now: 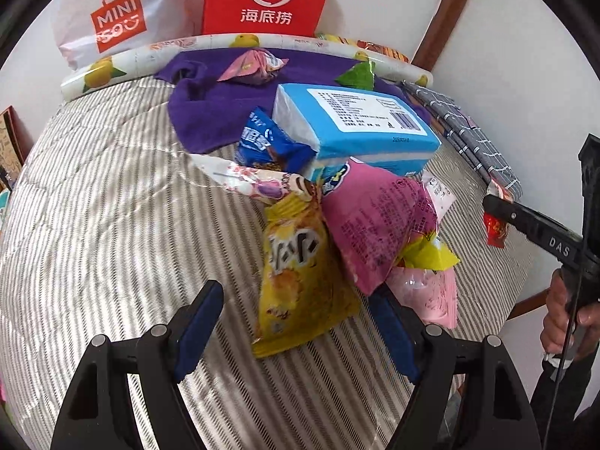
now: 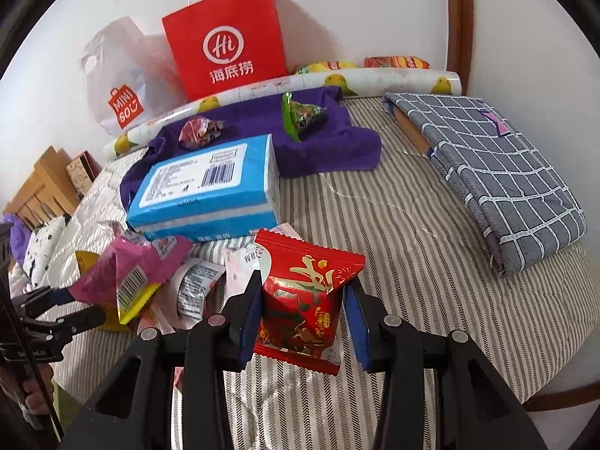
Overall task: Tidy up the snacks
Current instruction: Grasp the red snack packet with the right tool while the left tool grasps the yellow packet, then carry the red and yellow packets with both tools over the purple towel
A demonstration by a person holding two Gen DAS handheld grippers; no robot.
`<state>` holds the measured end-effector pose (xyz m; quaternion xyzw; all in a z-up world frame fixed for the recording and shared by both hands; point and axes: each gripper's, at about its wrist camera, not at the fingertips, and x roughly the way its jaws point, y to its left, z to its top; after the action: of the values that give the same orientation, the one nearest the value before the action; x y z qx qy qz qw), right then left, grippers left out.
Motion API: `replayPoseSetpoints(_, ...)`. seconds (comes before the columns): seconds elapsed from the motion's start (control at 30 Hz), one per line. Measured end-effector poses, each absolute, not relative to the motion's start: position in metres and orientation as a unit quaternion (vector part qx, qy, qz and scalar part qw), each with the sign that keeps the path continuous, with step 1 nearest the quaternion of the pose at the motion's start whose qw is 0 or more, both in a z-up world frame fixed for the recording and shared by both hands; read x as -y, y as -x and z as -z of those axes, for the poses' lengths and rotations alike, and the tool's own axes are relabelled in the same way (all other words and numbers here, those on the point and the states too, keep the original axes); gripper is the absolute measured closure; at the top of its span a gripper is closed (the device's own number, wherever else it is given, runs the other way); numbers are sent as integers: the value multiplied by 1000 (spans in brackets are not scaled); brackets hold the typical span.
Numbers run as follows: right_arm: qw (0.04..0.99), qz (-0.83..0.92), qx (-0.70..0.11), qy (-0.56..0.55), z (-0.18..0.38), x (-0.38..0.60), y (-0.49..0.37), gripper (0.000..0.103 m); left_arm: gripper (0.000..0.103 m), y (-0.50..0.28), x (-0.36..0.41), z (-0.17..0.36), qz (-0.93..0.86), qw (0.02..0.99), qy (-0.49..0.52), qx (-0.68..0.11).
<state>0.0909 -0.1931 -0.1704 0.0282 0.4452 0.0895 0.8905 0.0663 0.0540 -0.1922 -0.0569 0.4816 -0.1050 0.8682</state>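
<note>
A pile of snack packets lies on the striped table: a yellow chip bag (image 1: 300, 273), a pink bag (image 1: 371, 217) and a blue packet (image 1: 270, 142). My left gripper (image 1: 300, 300) is open, its fingers either side of the yellow bag's lower end. My right gripper (image 2: 303, 296) is shut on a red snack packet (image 2: 303, 300) and holds it above the table; it also shows in the left wrist view (image 1: 495, 221). The pink bag (image 2: 123, 273) lies left of it, next to the left gripper (image 2: 63, 307).
A blue tissue pack (image 2: 210, 187) sits on a purple towel (image 2: 330, 142) with two small wrapped snacks (image 2: 198, 131). A red paper bag (image 2: 228, 37), a white plastic bag (image 2: 123, 82) and a lemon-print roll (image 2: 375, 78) line the wall. A grey checked cloth bundle (image 2: 495, 172) lies right.
</note>
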Motion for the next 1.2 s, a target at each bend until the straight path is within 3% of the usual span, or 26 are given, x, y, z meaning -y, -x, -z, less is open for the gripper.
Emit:
replayPoseSetpoints(0.13, 888, -93, -450, -10, 175, 186, -91, 62, 28, -70, -49, 193, 105, 873, 53, -474)
replayPoseSetpoints(0.2, 887, -95, -452, 4, 178, 182, -90, 62, 43, -69, -47, 193, 111, 873, 54, -472)
replayPoseSetpoints(0.37, 881, -105, -461, 18, 187, 172, -91, 62, 58, -63, -52, 188, 111, 877, 48, -465)
replayPoseSetpoints(0.6, 872, -107, -477, 32, 201, 160, -93, 60, 60, -53, -72, 182, 82, 885, 43, -456)
replayPoseSetpoints(0.7, 871, -104, -480, 25, 201, 162, -92, 48, 60, -58, -79, 189, 73, 881, 57, -465)
replayPoseSetpoints(0.8, 864, -118, -490, 10, 205, 162, -94, 47, 61, -62, -83, 193, 72, 878, 73, -467)
replayPoseSetpoints(0.87, 862, -114, -495, 12, 209, 160, -95, 49, 62, -61, -84, 189, 74, 880, 74, -463)
replayPoseSetpoints(0.93, 860, -105, -499, 12, 213, 161, -98, 63, 62, -59, -85, 184, 73, 884, 72, -456)
replayPoseSetpoints(1.2, 877, -103, -469, -5, 187, 172, -93, 63, 62, -47, -108, 161, 61, 893, 88, -437)
